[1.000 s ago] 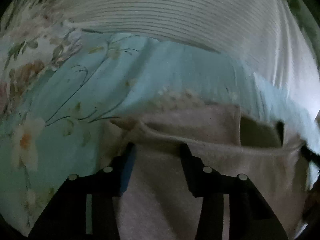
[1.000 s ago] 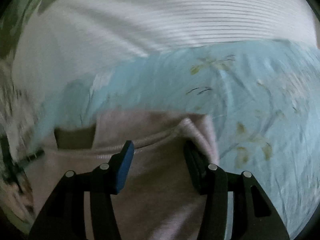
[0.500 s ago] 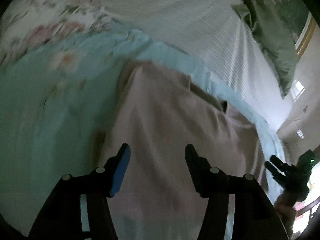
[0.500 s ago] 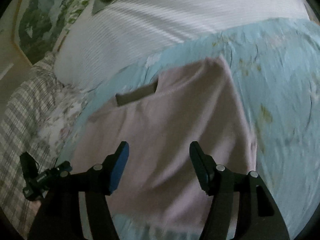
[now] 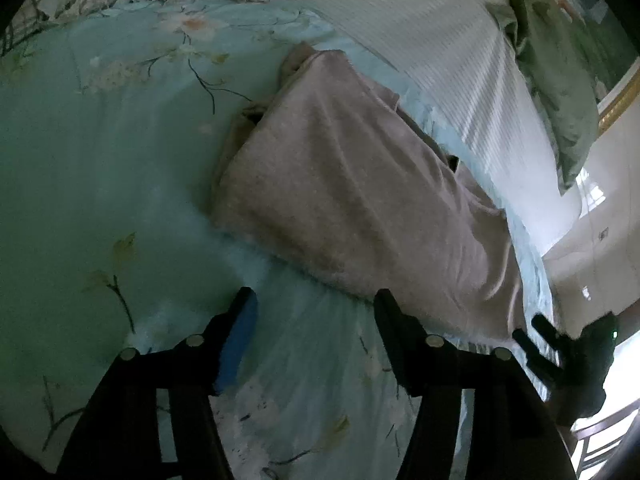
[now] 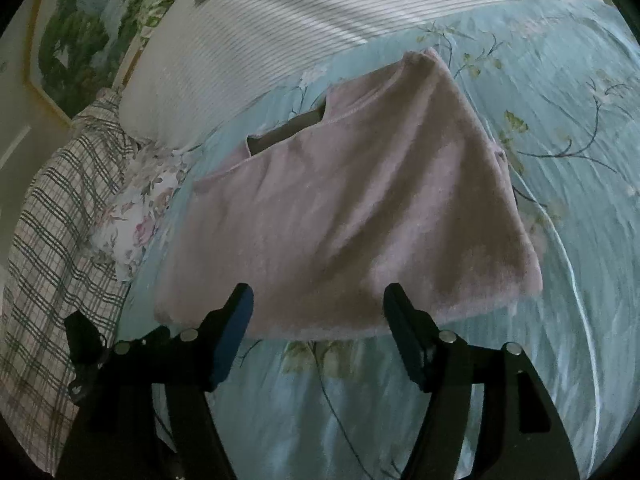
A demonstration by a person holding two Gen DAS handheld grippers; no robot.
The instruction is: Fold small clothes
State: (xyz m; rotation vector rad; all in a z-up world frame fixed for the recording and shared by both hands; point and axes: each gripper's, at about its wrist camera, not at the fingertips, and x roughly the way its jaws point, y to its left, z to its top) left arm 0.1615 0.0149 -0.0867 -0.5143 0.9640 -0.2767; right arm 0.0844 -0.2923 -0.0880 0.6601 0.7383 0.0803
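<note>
A: Item one, location?
B: Pink garment [image 6: 344,216], folded, laid flat on the floral blue bedspread [image 6: 568,240], just below the striped white pillow [image 6: 280,32].

A: Tools?
B: Left gripper [image 5: 312,300] and right gripper [image 6: 316,296] are listed as released, jaws just widened, nothing between them, short of the near hem.

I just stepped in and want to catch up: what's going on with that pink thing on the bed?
A person with a gripper in each hand is folding a small pink garment on the floral blue bedspread. The garment now lies folded flat, and nothing holds it. The left gripper and right gripper have just been opening and sit back from its near edge, jaws apart with nothing between them.
</note>
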